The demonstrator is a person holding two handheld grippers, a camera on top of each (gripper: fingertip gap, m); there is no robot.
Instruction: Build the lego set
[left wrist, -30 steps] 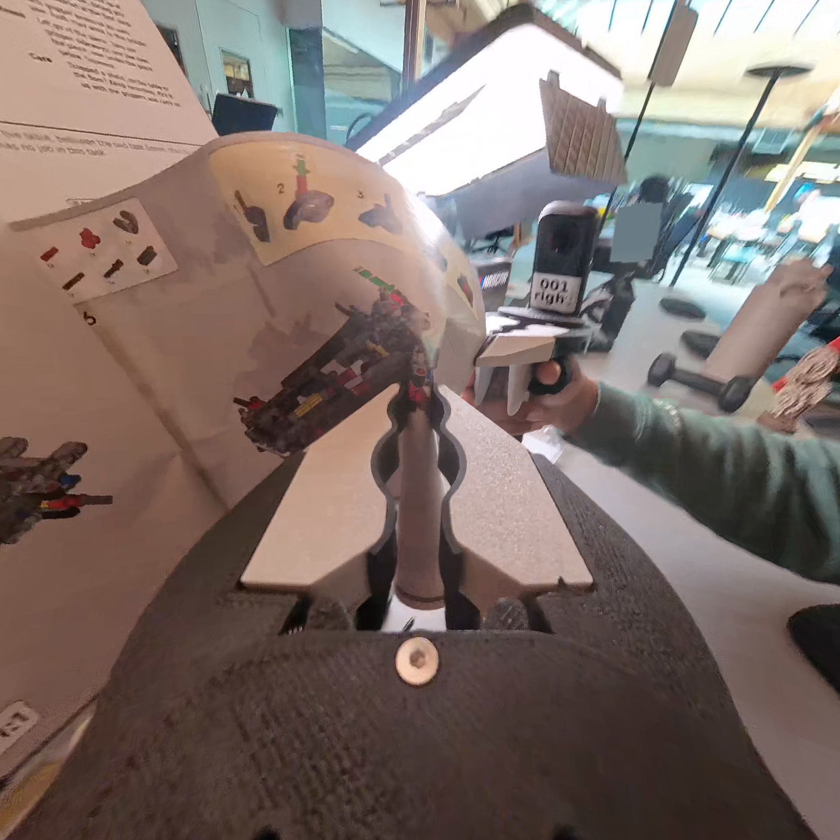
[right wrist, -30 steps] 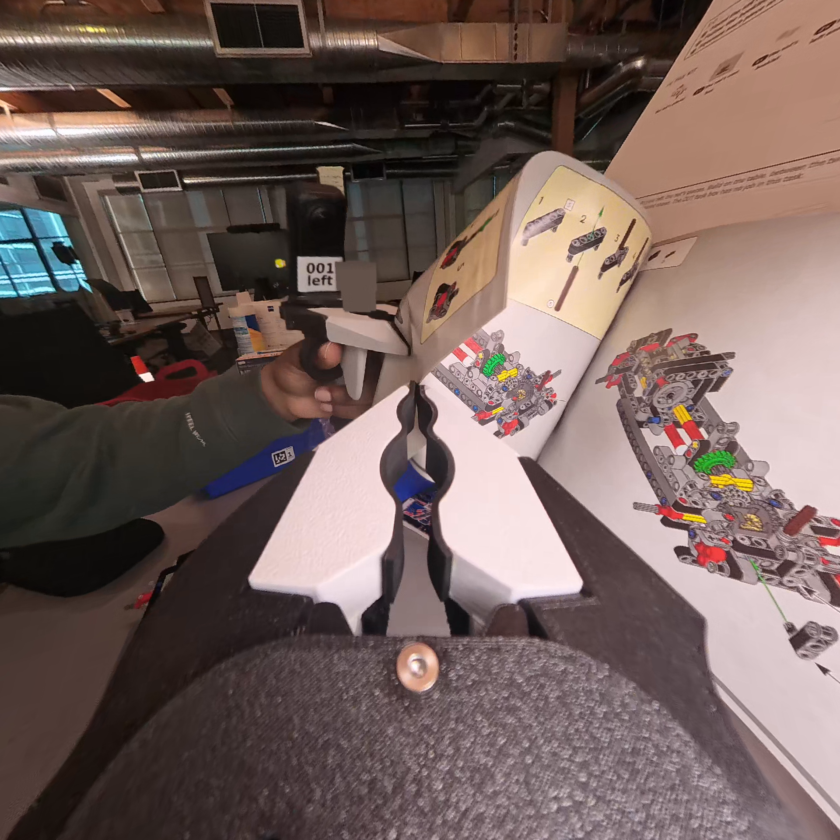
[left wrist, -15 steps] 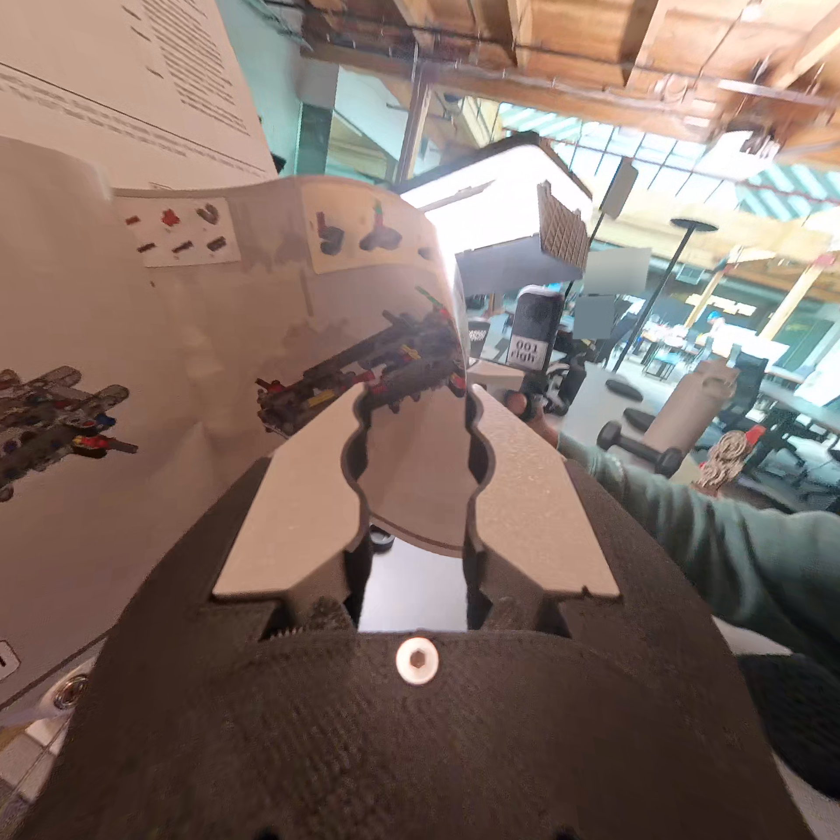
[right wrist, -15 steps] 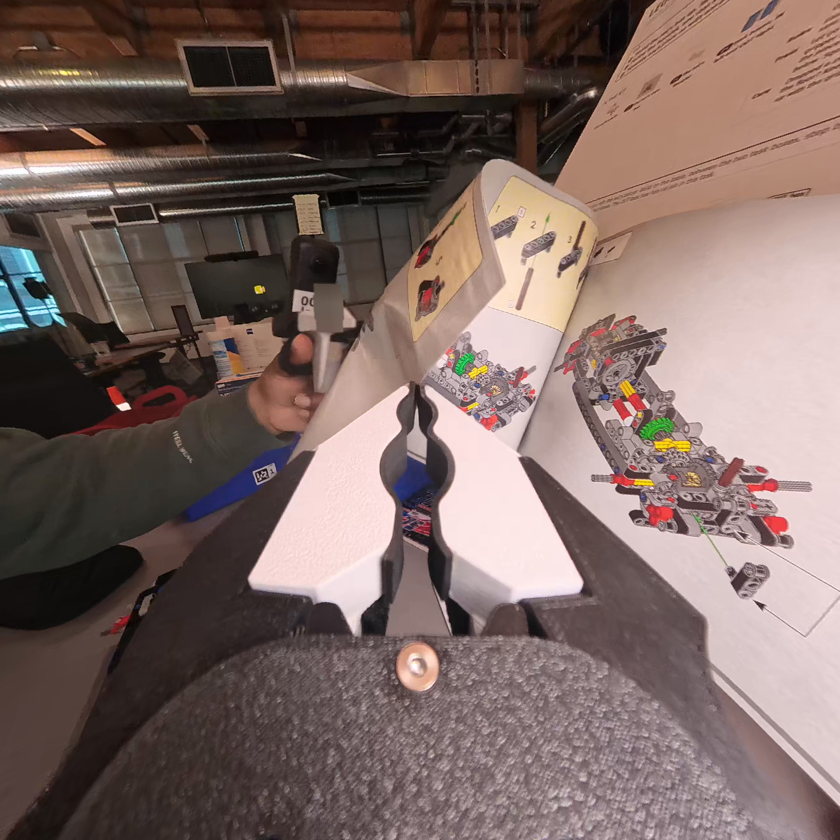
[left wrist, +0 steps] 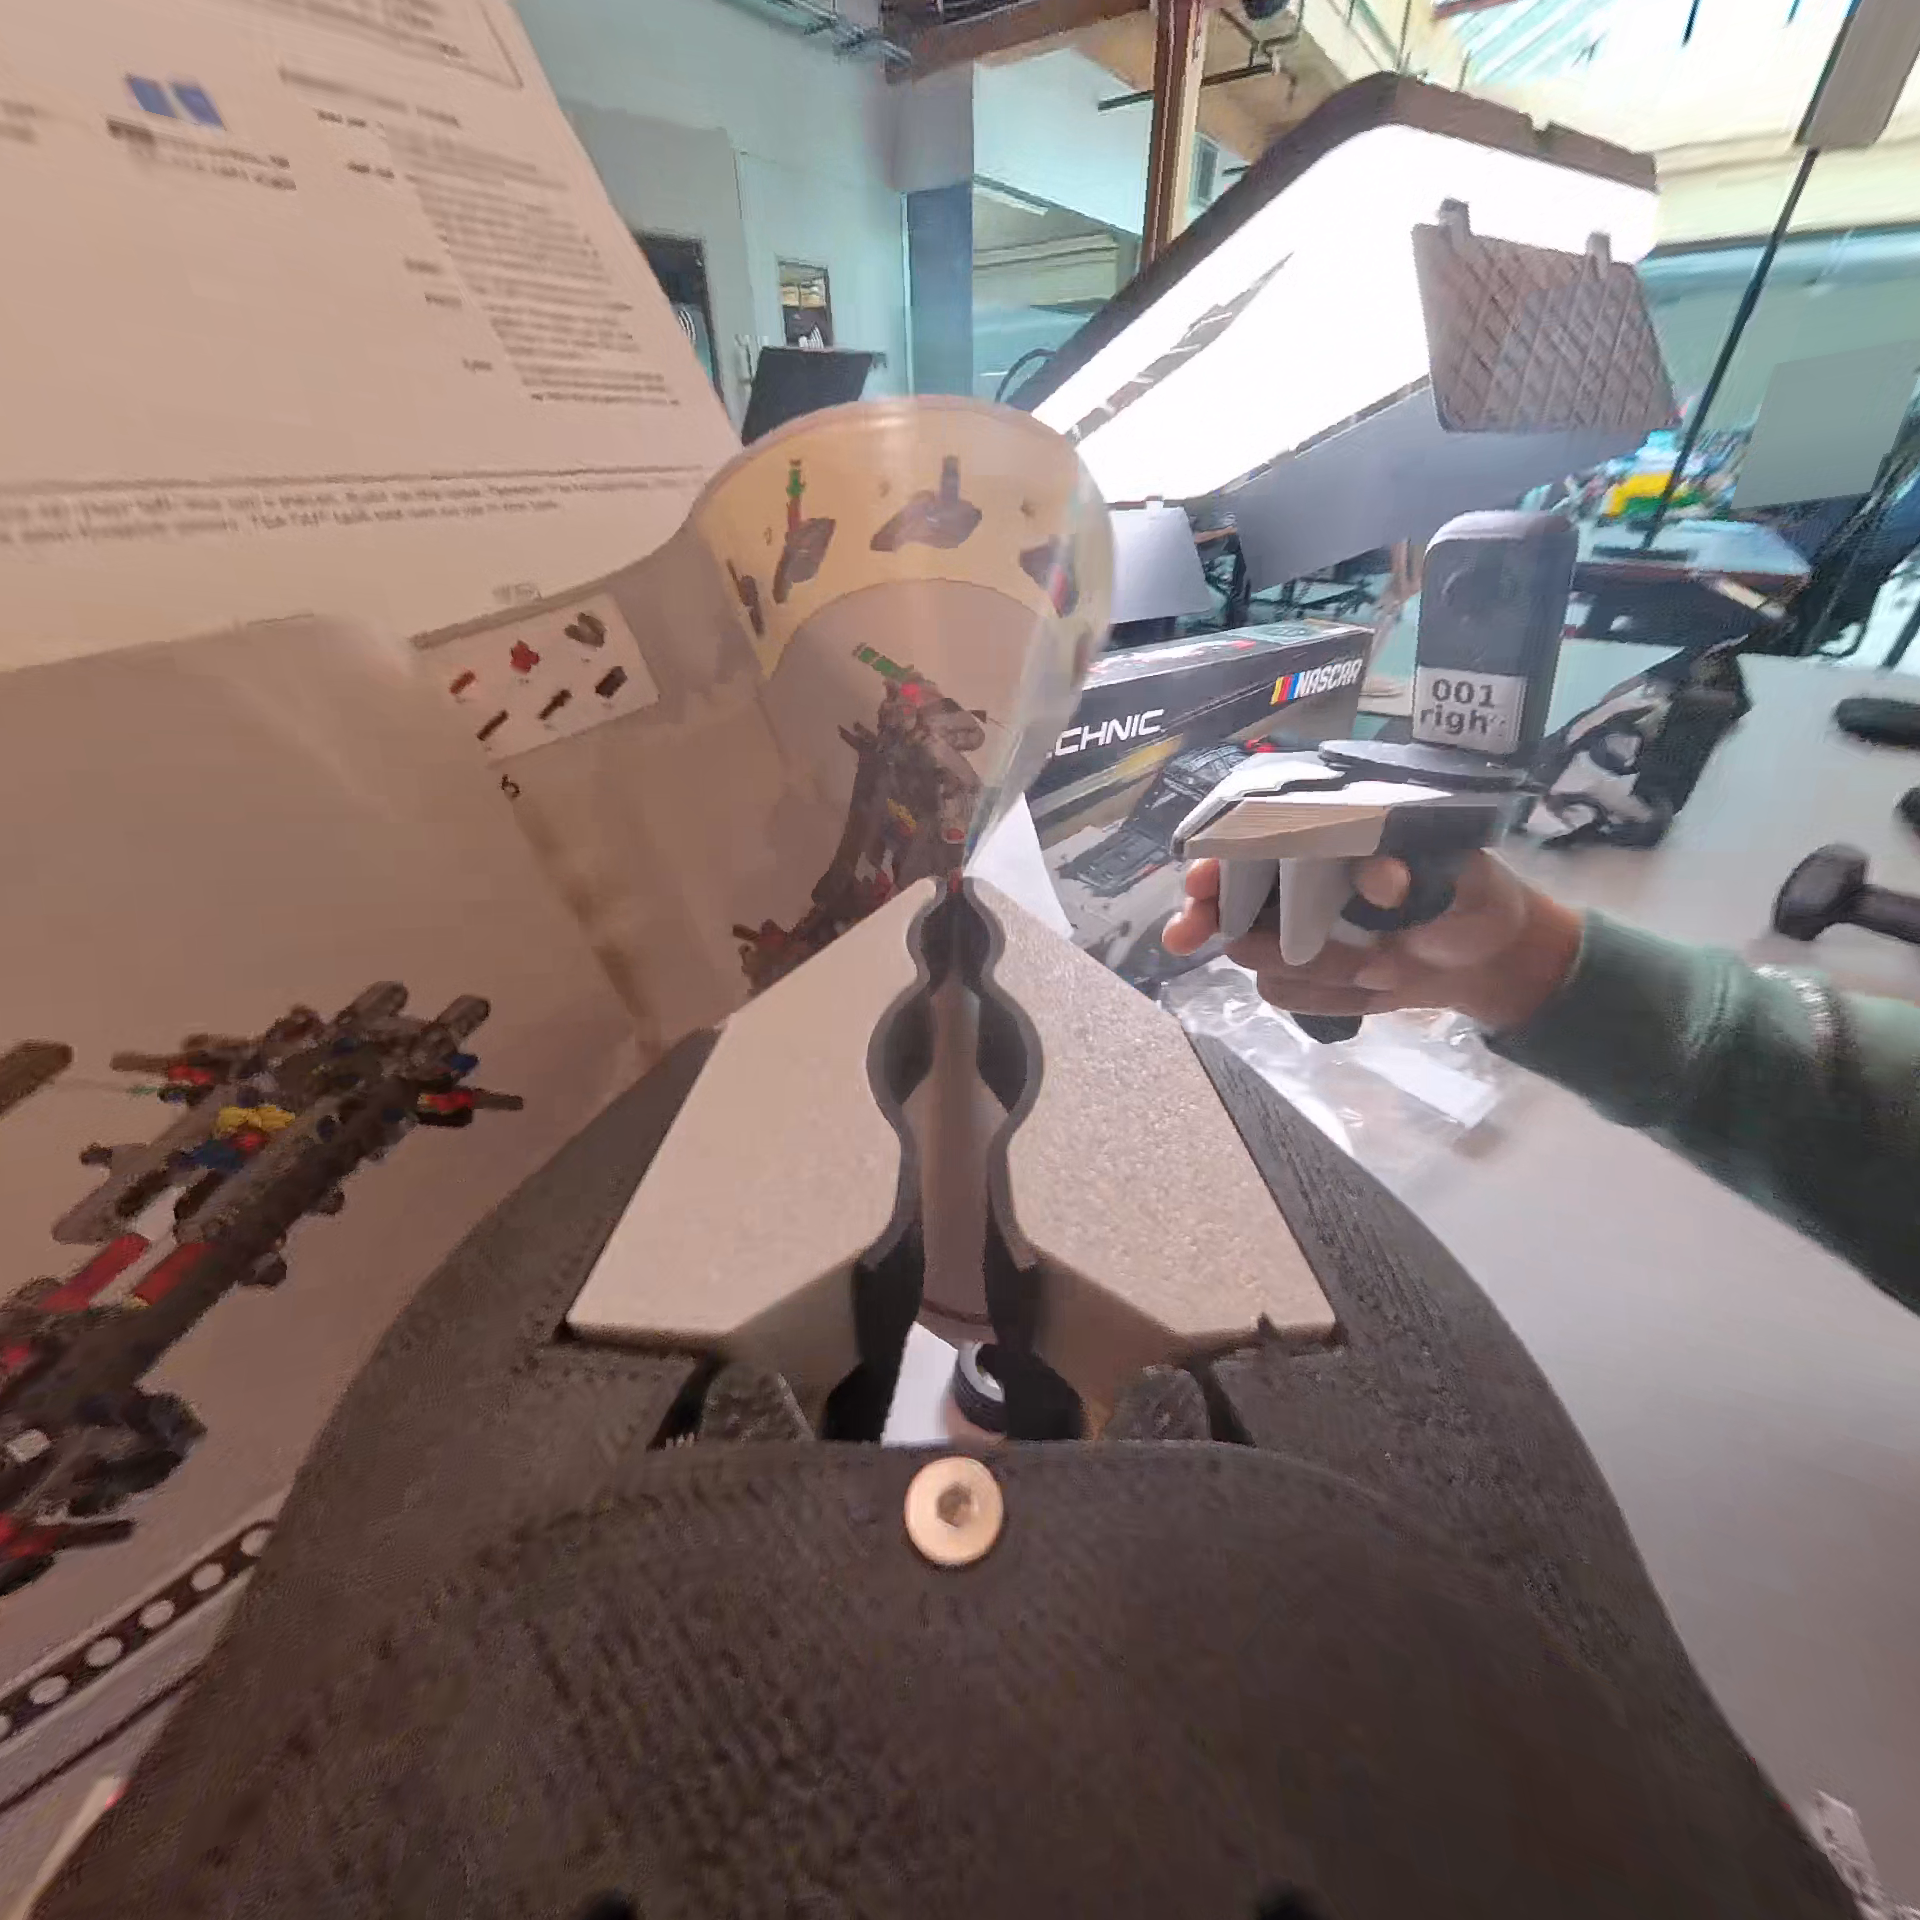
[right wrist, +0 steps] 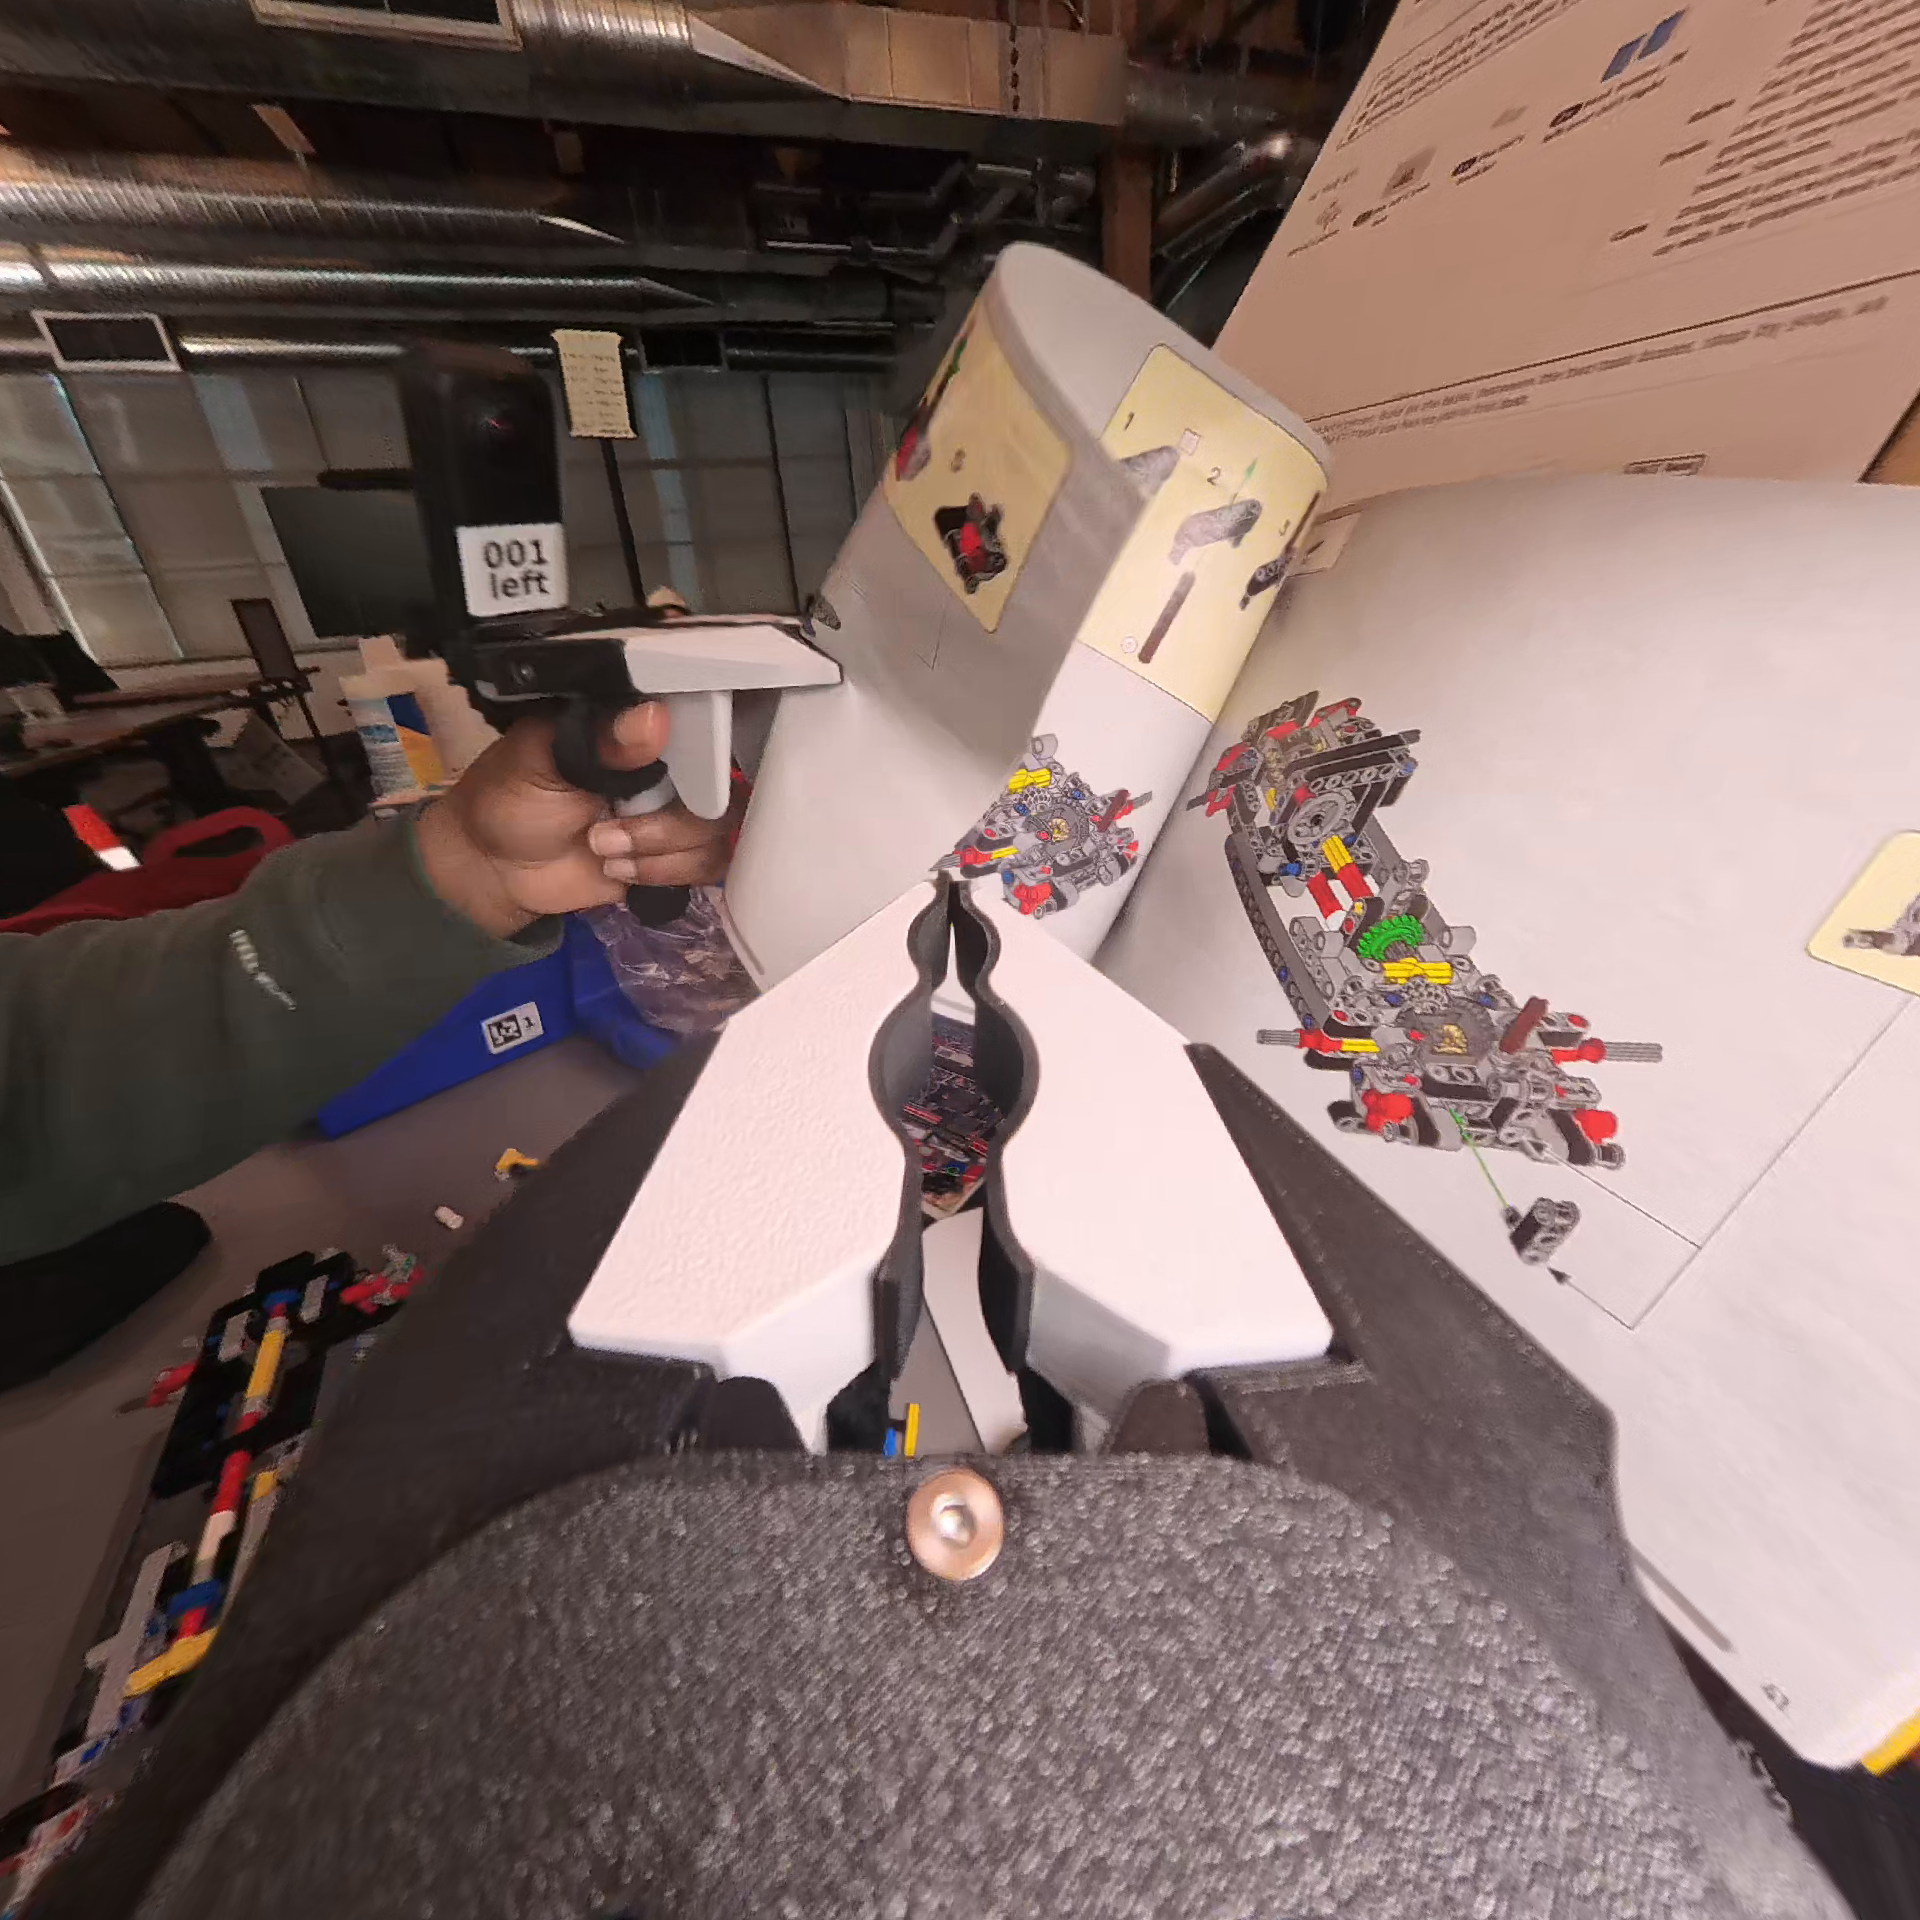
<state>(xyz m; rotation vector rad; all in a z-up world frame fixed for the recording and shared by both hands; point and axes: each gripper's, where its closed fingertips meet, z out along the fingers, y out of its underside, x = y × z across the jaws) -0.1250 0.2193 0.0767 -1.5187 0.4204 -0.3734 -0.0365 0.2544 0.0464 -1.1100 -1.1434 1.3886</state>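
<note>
The open instruction booklet (left wrist: pixel 312 831) stands on my left, and one page (left wrist: pixel 914 644) curls up over it. My left gripper (left wrist: pixel 951 904) is shut on the lower edge of that page. In the right wrist view the same page (right wrist: pixel 935 727) bends over, with the left gripper (right wrist: pixel 821 665) pinching its edge. My right gripper (right wrist: pixel 951 894) is shut and empty, just in front of the booklet (right wrist: pixel 1558 727). It shows in the left wrist view (left wrist: pixel 1195 831) a little right of the page, apart from it. A partly built lego frame (right wrist: pixel 229 1403) lies on the table at lower left.
The black lego box (left wrist: pixel 1195 748) stands behind the page. A clear plastic bag (left wrist: pixel 1351 1039) lies under the right hand. A blue tagged piece (right wrist: pixel 468 1039) and small loose parts (right wrist: pixel 514 1158) lie on the table. A printed sheet (right wrist: pixel 1610 208) stands behind the booklet. A dumbbell (left wrist: pixel 1839 904) lies far right.
My left gripper, shut on the page a second ago and open around it half a second ago, is shut on it again. The page curls higher. The right gripper has drawn away from it.
</note>
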